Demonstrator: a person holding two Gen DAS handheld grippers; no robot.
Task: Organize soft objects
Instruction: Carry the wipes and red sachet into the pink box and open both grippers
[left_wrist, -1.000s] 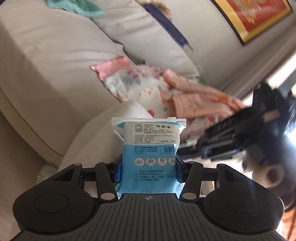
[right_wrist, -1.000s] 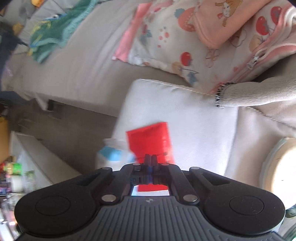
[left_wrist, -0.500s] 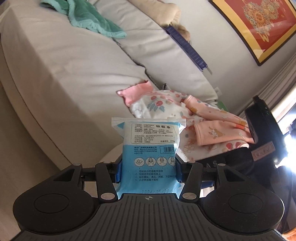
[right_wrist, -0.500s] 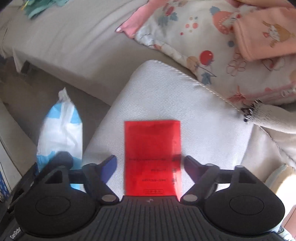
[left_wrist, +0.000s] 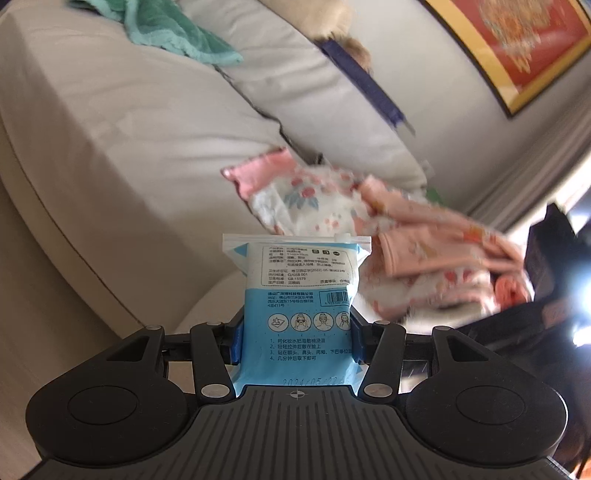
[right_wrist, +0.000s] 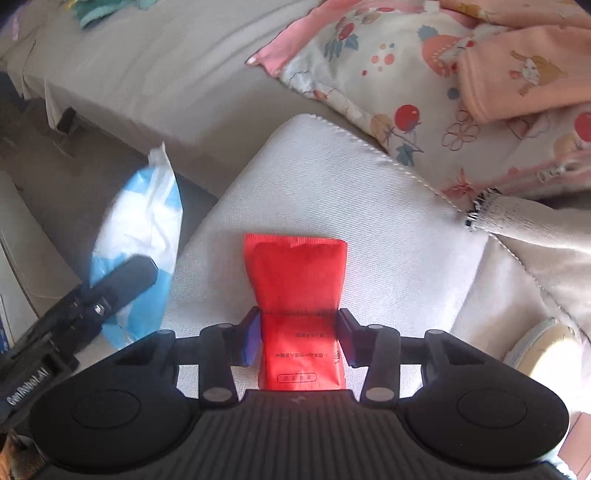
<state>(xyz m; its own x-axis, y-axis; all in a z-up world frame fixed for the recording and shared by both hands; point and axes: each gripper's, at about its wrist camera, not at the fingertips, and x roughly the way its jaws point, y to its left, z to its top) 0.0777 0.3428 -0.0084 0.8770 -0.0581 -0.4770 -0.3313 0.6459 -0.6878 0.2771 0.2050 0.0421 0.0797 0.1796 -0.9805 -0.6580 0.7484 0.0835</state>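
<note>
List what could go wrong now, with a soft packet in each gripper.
The right gripper pinches the red packet only at its lower half, so it may slip or crush. The left gripper holding the blue and white pack is close by in the right wrist view, so the two could bump.

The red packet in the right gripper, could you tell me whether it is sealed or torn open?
Sealed, as far as visible: the red packet is puffy with an intact crimped top edge.

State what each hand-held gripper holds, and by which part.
Left hand-held gripper: blue-and-white plastic wipes packet, clamped across its lower half. Right hand-held gripper: soft red packet, pinched at its lower sides.
</note>
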